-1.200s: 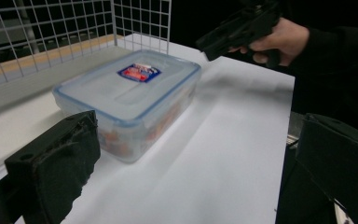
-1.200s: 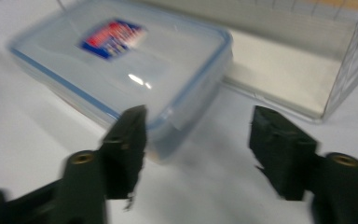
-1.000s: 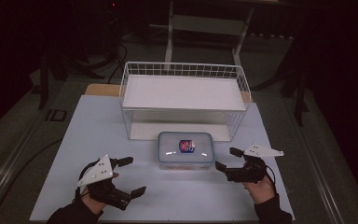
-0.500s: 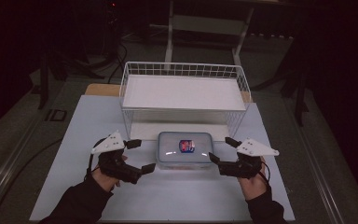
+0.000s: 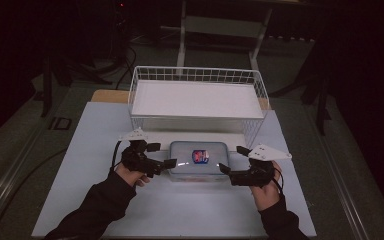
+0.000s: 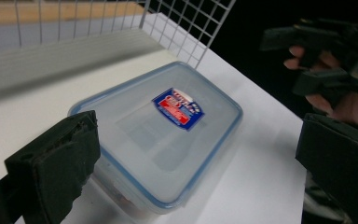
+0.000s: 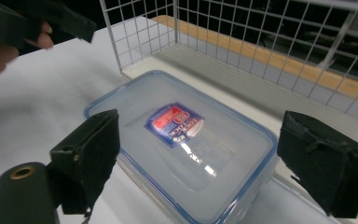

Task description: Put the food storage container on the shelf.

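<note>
Dark room, white table (image 5: 105, 200): from above, one plastic container (image 5: 198, 159) sits just in front of one wire basket (image 5: 196, 97), left gripper (image 5: 161, 155) and right gripper (image 5: 232, 159) flanking it, both spread. Left gripper view: jaws wide, container between, untouched. Right gripper view: same deal, jaws just opened back up.

The person's 2 forearms, in dark sleeves, come in from the bottom of the high view and angle inward toward each other. The left gripper (image 5: 161, 155) sits in the left hand (image 5: 130, 172), its 2 fingers (image 6: 56, 163) spread wide apart and pointing toward the right. The right gripper (image 5: 232, 159) sits in the right hand (image 5: 265, 192), pointing toward the left; its fingers (image 7: 86, 158) have just been opening and stand wide apart, gripping nothing. Both grippers are held low and level, facing each other.
</note>
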Available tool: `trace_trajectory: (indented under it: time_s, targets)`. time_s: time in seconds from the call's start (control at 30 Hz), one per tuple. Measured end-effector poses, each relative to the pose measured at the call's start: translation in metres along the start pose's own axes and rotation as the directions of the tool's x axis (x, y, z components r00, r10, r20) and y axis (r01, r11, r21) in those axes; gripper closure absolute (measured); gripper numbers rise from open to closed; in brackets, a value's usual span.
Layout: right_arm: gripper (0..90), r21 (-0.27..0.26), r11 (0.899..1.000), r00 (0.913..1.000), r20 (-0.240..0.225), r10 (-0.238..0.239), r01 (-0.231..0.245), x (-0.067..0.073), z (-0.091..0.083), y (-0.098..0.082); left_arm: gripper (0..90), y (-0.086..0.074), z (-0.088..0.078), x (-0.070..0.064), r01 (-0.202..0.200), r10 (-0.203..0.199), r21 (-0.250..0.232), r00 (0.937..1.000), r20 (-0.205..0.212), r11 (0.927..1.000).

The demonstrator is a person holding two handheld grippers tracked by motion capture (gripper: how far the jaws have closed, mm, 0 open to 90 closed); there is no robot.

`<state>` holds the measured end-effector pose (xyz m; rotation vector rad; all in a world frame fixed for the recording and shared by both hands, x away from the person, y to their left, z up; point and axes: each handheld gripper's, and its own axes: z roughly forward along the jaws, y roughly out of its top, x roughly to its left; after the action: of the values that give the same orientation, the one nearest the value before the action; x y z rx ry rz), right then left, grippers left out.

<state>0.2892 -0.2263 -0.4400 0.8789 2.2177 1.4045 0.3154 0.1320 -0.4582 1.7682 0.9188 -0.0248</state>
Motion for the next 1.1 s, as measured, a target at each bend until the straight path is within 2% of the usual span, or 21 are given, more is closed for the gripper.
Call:
trace_trajectory:
  time_s: [0.03,0.1,0.17,0.2,0.27,0.3,0.33,0.37,0.43,0.5,0.53,0.57,0.6,0.67,0.73,0.8,0.83,0.87,0.97,1.03,1.1]
  targets:
    - [11.8,0.003,1.0,0.9999,-0.009,0.014,-0.014,-0.001,0.001,-0.001,0.0,-0.001,0.003,0.004,0.013,-0.013,0.007,0.9999,-0.011,0.9999]
    - [11.6,0.011,0.999,0.9994,-0.014,0.032,-0.032,-0.003,0.003,-0.003,0.0,-0.004,0.009,0.013,0.073,-0.073,0.03,0.9973,-0.002,0.9969]
    - [11.2,0.029,0.998,0.9988,-0.01,0.049,-0.048,-0.005,0.005,-0.007,0.0,-0.006,0.016,0.022,0.131,-0.132,0.081,0.9913,0.001,0.988]
    - [11.2,0.029,0.998,0.9988,-0.01,0.049,-0.048,-0.005,0.005,-0.007,0.0,-0.008,0.019,0.027,0.169,-0.17,0.105,0.9854,0.003,0.98]
    - [10.7,0.03,0.997,0.9968,-0.019,0.077,-0.077,-0.006,0.007,-0.009,0.0,-0.011,0.027,0.037,0.262,-0.265,0.16,0.9641,0.002,0.9518]
    - [10.7,0.032,0.995,0.9959,-0.012,0.09,-0.09,-0.007,0.008,-0.01,0.0,-0.013,0.03,0.04,0.289,-0.293,0.179,0.9562,-0.007,0.9403]
    - [10.7,0.034,0.995,0.9951,0.01,0.099,-0.099,-0.007,0.009,-0.01,0.1,-0.014,0.033,0.043,0.306,-0.309,0.191,0.951,-0.018,0.9325]
    - [10.6,0.038,0.994,0.995,0.016,0.099,-0.099,-0.008,0.01,-0.011,0.1,-0.016,0.035,0.047,0.327,-0.332,0.2,0.9431,-0.009,0.9234]
    - [10.5,0.044,0.994,0.9944,0.021,0.103,-0.104,-0.009,0.01,-0.013,0.1,-0.019,0.04,0.056,0.398,-0.408,0.219,0.913,0.001,0.8909]
    - [10.5,0.05,0.993,0.9938,0.017,0.11,-0.111,-0.01,0.01,-0.015,0.1,-0.021,0.043,0.061,0.435,-0.449,0.23,0.8936,0.007,0.8703]
    - [10.6,0.051,0.992,0.9931,0.022,0.115,-0.116,-0.011,0.01,-0.016,2.5,-0.022,0.045,0.065,0.462,-0.476,0.233,0.8796,0.004,0.8558]
    - [10.6,0.054,0.991,0.9924,0.018,0.121,-0.122,-0.012,0.01,-0.017,5.2,-0.023,0.046,0.067,0.475,-0.488,0.234,0.873,-0.002,0.8486]
    - [10.6,0.058,0.991,0.9923,0.017,0.123,-0.124,-0.012,0.01,-0.018,8.4,-0.023,0.047,0.068,0.493,-0.505,0.235,0.863,-0.008,0.8379]
    - [10.6,0.063,0.991,0.9924,0.024,0.121,-0.122,-0.013,0.009,-0.02,16.2,-0.024,0.048,0.072,0.517,-0.531,0.227,0.8475,-0.001,0.8254]
    - [10.6,0.07,0.991,0.9927,0.029,0.117,-0.118,-0.014,0.008,-0.021,25.2,-0.024,0.05,0.074,0.531,-0.549,0.224,0.8356,0.02,0.8169]
    - [10.6,0.074,0.99,0.9923,0.027,0.121,-0.123,-0.015,0.007,-0.022,36.8,-0.025,0.052,0.075,0.53,-0.554,0.239,0.8313,0.045,0.8138]
    - [10.6,0.074,0.989,0.9918,0.032,0.124,-0.126,-0.016,0.006,-0.023,40.7,-0.026,0.052,0.076,0.534,-0.562,0.243,0.825,0.059,0.8097]
    - [10.9,0.077,0.988,0.991,0.032,0.13,-0.132,-0.018,0.006,-0.024,41.3,-0.026,0.052,0.077,0.53,-0.559,0.247,0.8269,0.062,0.8113]
    - [12.4,0.088,0.984,0.9882,0.034,0.15,-0.152,-0.022,0.005,-0.026,50.1,-0.026,0.047,0.078,0.54,-0.571,0.242,0.8169,0.079,0.8059]
    - [12.6,0.093,0.981,0.9856,0.035,0.165,-0.168,-0.025,0.005,-0.027,50.2,-0.028,0.046,0.077,0.531,-0.562,0.241,0.8224,0.086,0.8127]
    - [12.6,0.097,0.976,0.9811,0.029,0.191,-0.193,-0.029,0.006,-0.028,50.8,-0.028,0.046,0.076,0.516,-0.548,0.24,0.8312,0.091,0.8222]
